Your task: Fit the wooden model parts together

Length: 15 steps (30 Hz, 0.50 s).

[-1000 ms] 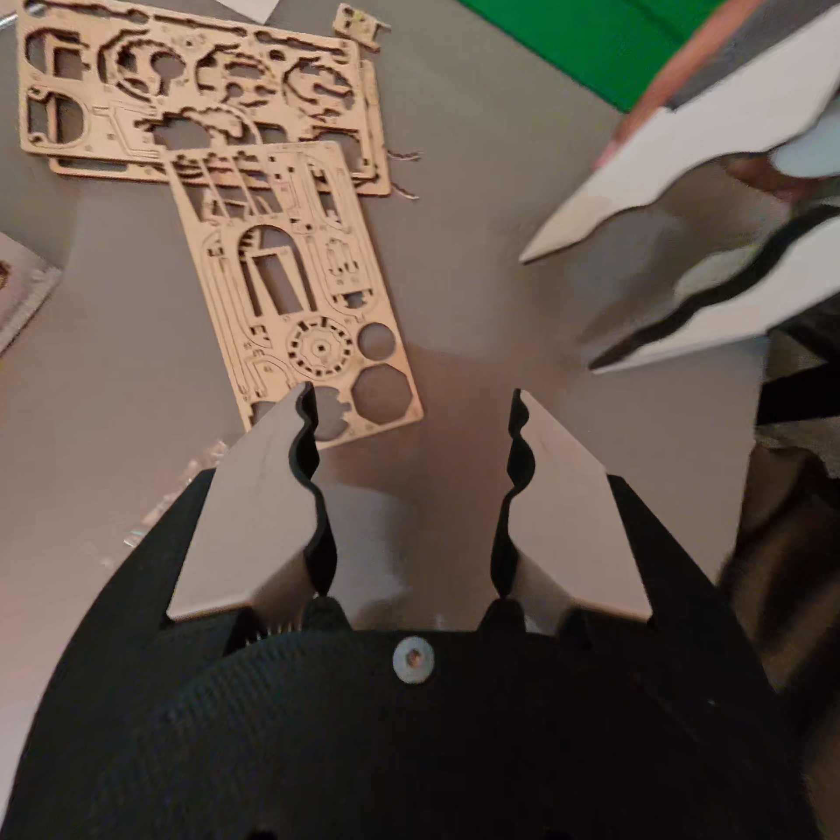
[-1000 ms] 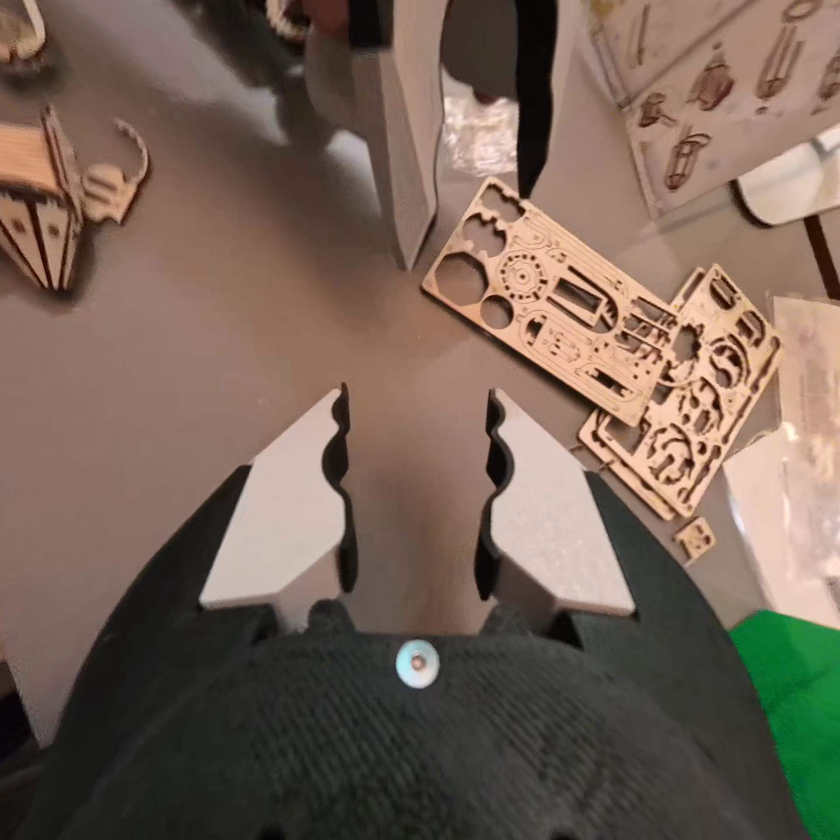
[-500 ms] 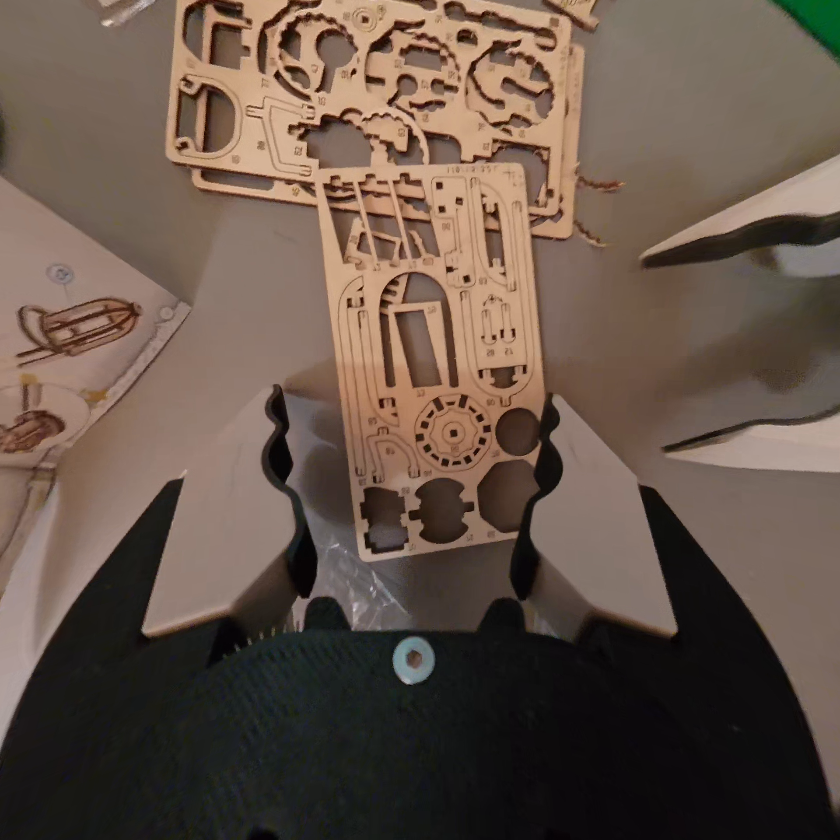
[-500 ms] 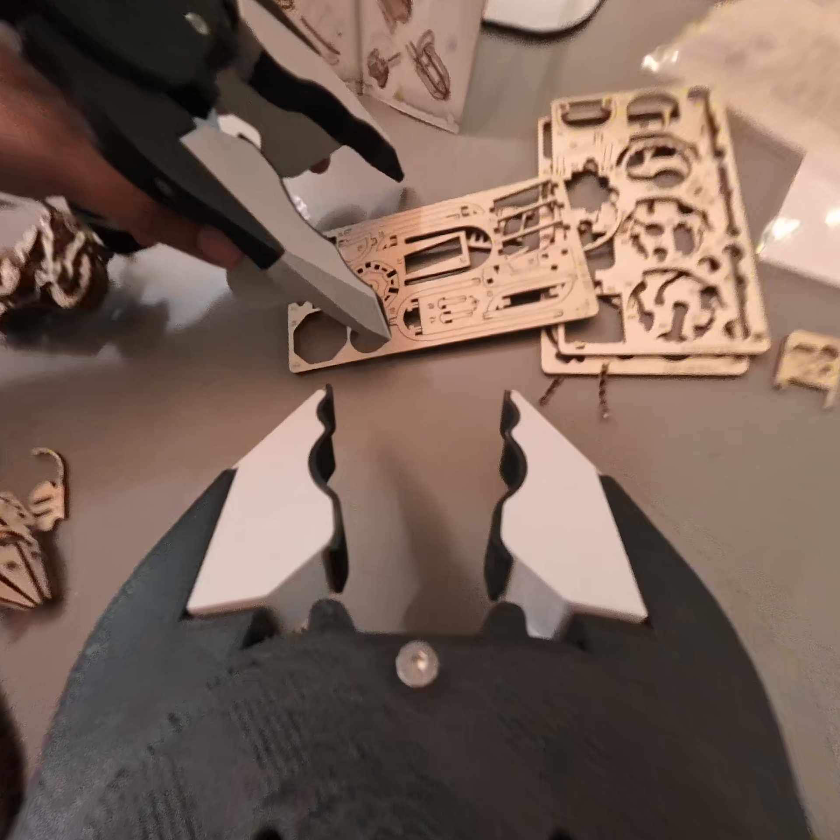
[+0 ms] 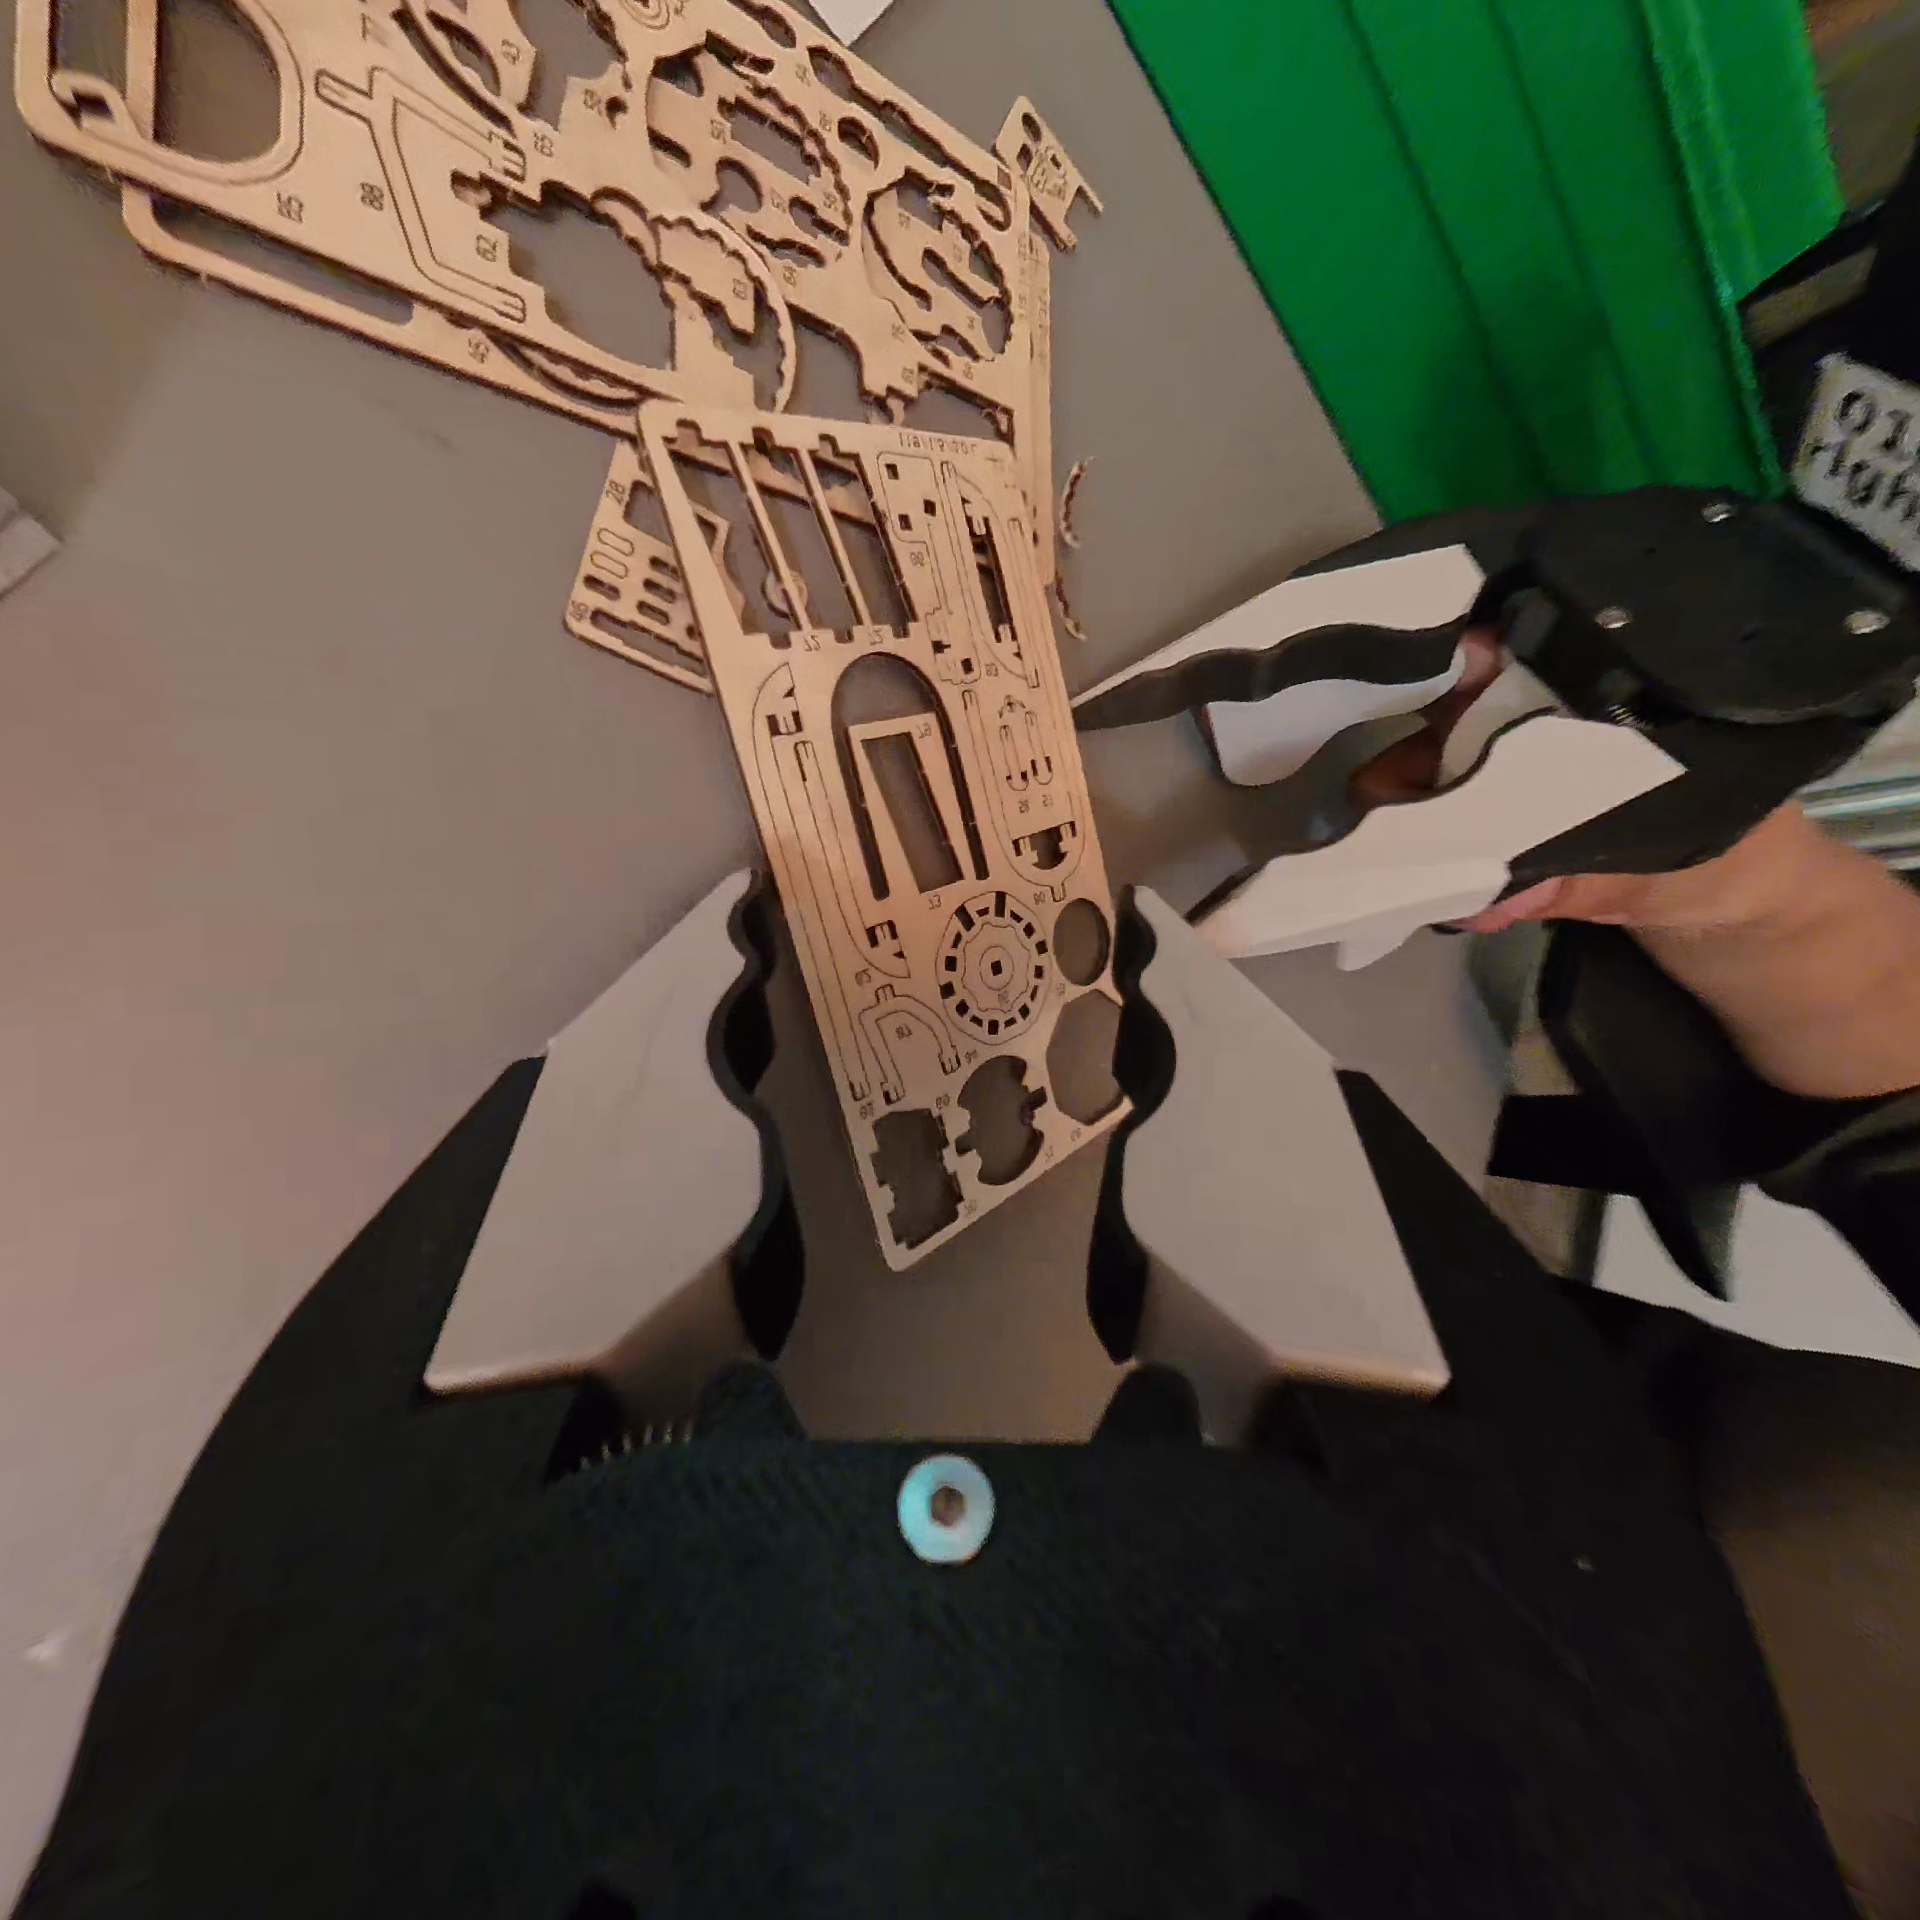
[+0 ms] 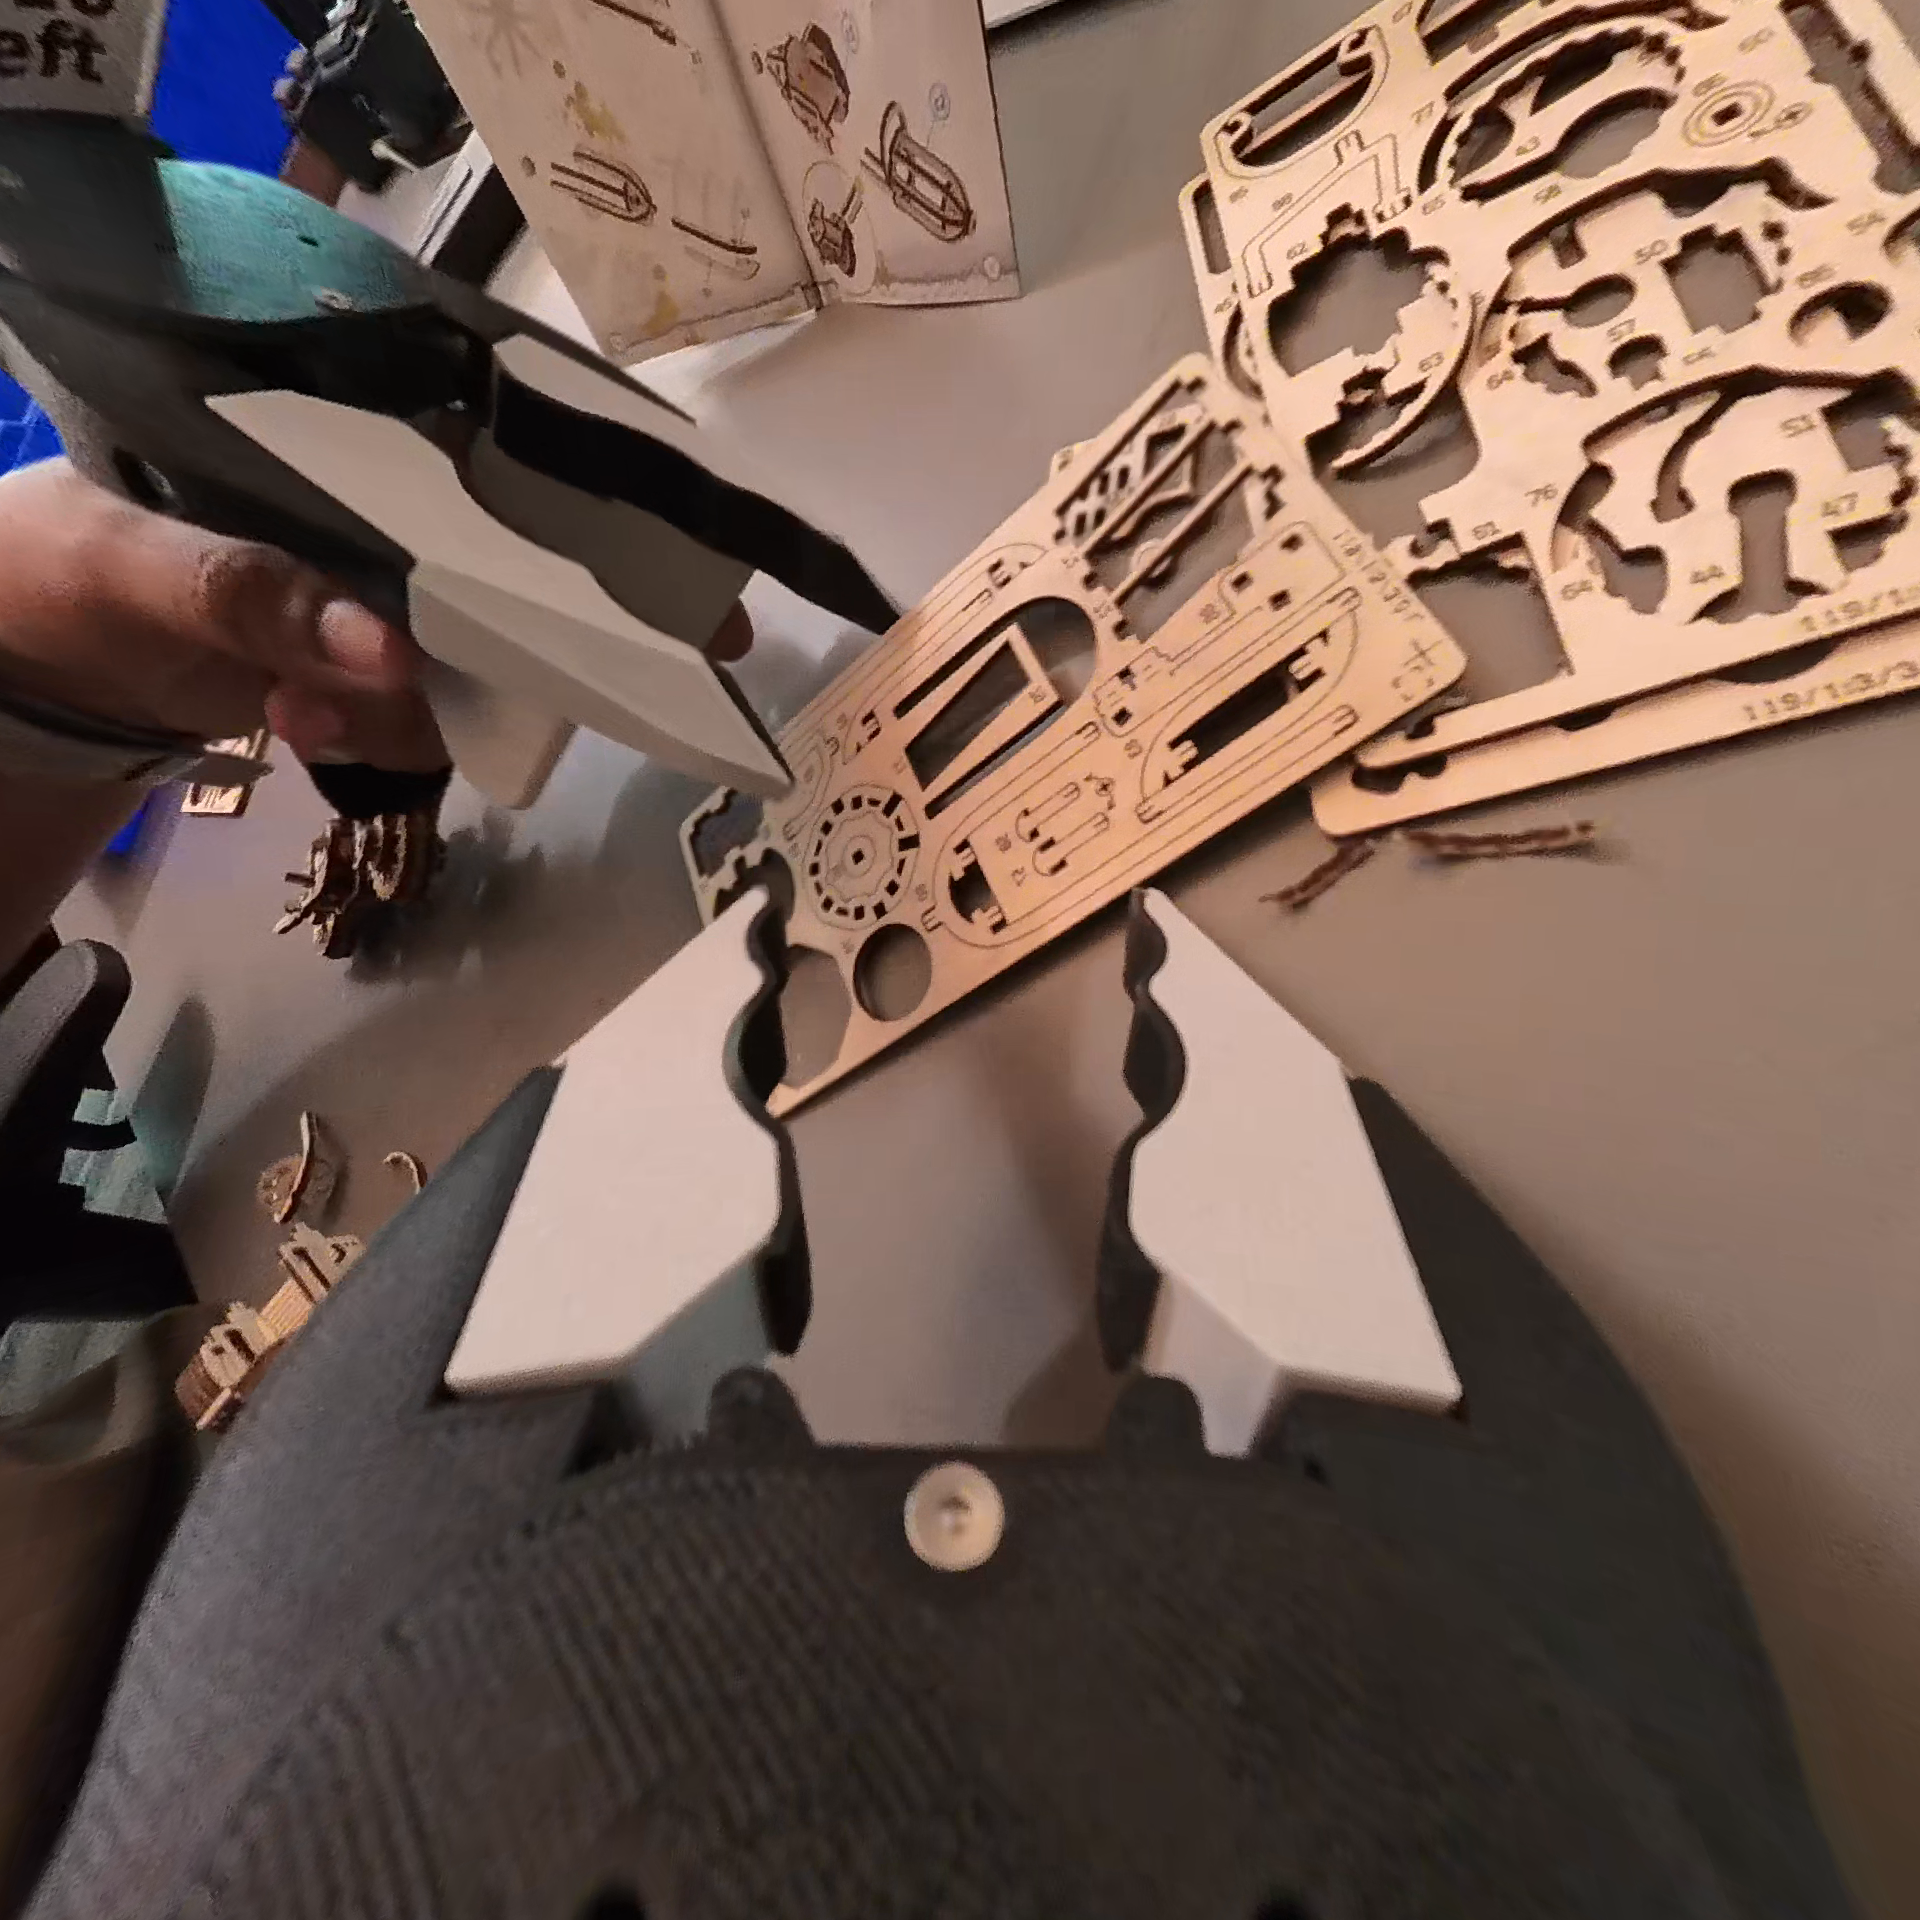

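A small laser-cut wooden parts sheet (image 5: 805, 821) lies on the grey table (image 5: 312, 727), its far end resting on larger wooden sheets (image 5: 488, 244). My left gripper (image 5: 935, 925) is open, with the sheet's near end between its fingers. My right gripper (image 5: 1143, 821) is open at the sheet's right edge. In the right wrist view the right gripper (image 6: 951, 914) is open just in front of the small sheet (image 6: 1049, 748), whose corner sits by its left finger. The left gripper (image 6: 831, 701) has one fingertip on the sheet near an engraved gear (image 6: 862, 862). The larger sheets (image 6: 1538, 488) lie beyond.
An open instruction booklet (image 6: 727, 156) stands at the back. Assembled wooden model pieces (image 6: 364, 873) and small loose parts (image 6: 260, 1340) lie at the left. A green surface (image 5: 1455, 208) borders the table. Thin wood scraps (image 6: 1496, 836) lie beside the sheets.
My left gripper has swung right over the small sheet's near end. My right gripper has moved in close to the sheet's edge. Both stay open.
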Available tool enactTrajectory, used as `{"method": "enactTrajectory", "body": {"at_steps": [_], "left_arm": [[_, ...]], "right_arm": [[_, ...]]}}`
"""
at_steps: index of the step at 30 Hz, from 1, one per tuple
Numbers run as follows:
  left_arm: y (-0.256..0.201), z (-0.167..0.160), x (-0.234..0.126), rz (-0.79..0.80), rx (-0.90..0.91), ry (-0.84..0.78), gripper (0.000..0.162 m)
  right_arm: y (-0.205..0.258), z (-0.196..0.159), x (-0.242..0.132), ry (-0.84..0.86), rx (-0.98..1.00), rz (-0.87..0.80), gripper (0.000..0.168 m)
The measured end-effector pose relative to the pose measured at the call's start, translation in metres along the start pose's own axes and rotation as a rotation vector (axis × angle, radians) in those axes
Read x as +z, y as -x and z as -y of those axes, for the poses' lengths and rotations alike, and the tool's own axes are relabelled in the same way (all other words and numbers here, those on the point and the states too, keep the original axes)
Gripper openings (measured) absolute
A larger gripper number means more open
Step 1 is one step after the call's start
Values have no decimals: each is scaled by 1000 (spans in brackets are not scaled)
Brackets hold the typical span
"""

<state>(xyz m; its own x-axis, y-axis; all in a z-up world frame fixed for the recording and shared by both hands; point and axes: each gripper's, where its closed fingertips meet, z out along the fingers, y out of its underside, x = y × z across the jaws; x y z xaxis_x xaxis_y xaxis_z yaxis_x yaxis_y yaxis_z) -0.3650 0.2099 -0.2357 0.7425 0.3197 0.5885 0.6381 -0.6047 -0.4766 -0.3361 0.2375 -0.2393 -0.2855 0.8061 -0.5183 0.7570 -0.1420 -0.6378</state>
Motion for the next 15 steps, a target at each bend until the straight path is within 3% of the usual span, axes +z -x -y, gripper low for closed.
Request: {"method": "enactTrajectory", "body": {"at_steps": [1,10,13,15], "left_arm": [[-2,1,-2,-29,-31,-15,62],[-22,-2,-15,-254,-207,-55,53],[-35,-2,-18,-369,-246,-61,39],[-40,-4,-16,-402,-271,-49,39]], "right_arm": [[0,-1,-1,0,4,2,64],[1,-11,-9,16,-15,-15,63],[3,-14,-9,29,-10,3,59],[8,-15,-7,35,-1,27,59]]}}
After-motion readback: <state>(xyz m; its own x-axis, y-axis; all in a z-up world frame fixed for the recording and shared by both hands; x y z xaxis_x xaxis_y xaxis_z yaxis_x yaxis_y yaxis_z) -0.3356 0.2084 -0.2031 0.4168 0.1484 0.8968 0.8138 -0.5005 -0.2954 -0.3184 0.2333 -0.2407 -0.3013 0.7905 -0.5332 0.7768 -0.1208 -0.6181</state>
